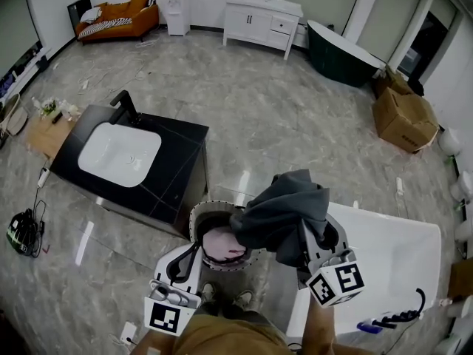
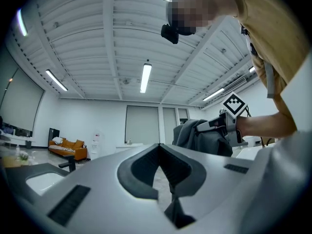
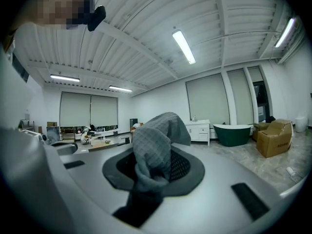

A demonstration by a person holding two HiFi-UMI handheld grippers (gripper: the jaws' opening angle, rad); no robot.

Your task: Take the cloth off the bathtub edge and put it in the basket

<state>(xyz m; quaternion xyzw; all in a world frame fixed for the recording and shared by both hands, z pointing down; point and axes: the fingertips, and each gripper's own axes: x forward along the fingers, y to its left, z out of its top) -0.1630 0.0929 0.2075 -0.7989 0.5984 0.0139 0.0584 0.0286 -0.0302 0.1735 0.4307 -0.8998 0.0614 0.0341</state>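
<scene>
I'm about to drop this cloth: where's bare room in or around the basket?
Bare: the basket's dark left part beside the pink bundle, the black counter between the sink and the basket, and the white bathtub right of the right gripper. Crowded: the basket's right rim, under the hanging cloth.

Count: 2 grippers: left gripper [image 1: 189,253], right gripper [image 1: 322,235]. 1 cloth [image 1: 284,211]. 1 basket [image 1: 198,214]. 2 bathtubs: white bathtub [image 1: 399,261], green bathtub [image 1: 338,53]. 1 sofa [image 1: 118,19]. 1 sink [image 1: 120,154].

That cloth [image 3: 157,133] pinched in the right claw [image 3: 154,167] is soft grey waffle-weave fabric. Claw shell's smooth matt plastic. The bathtub [image 1: 395,261] just beside it: glossy white. The floor [image 1: 259,109] underneath: polished stone.
</scene>
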